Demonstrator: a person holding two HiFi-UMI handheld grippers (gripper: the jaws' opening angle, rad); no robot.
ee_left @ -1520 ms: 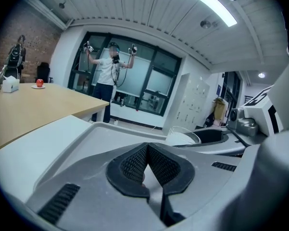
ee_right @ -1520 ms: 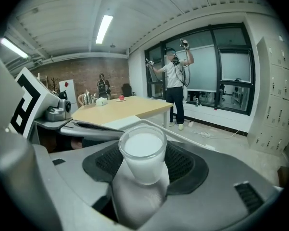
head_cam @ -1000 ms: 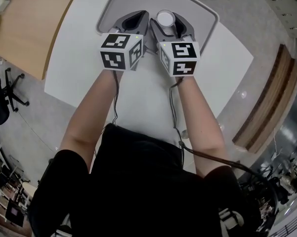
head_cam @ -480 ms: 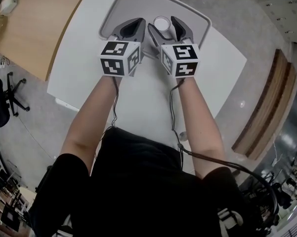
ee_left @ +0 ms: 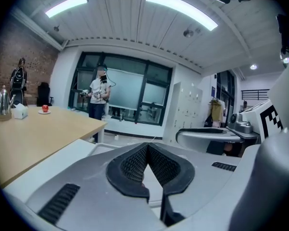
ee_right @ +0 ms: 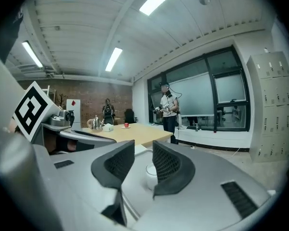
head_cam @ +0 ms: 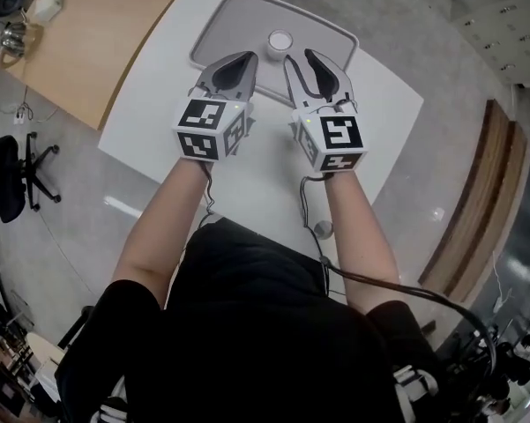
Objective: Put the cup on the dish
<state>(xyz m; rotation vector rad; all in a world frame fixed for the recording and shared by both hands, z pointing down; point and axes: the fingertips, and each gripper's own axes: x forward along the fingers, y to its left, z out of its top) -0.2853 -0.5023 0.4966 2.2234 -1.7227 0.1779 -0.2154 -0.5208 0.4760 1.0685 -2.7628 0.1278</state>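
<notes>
1. A white worktop carries a light grey rectangular dish with rounded corners and a raised rim. The dish lies at the worktop's far edge.
2. A small round white cup stands upright about the middle of the dish. Nothing touches it.
3. My left gripper, grey with a black-and-white marker cube, hangs above the dish's near edge, left of the cup. Its jaws are clenched tip to tip, with nothing between them.
4. My right gripper hangs just beside the left one, also over the dish's near edge, and points towards the cup. Its jaws have just been closing, yet they stand apart, released, and hold nothing. In the right gripper view the cup shows through the gap, farther off on the dish.
5. A tan wooden table runs along the worktop's left edge.
</notes>
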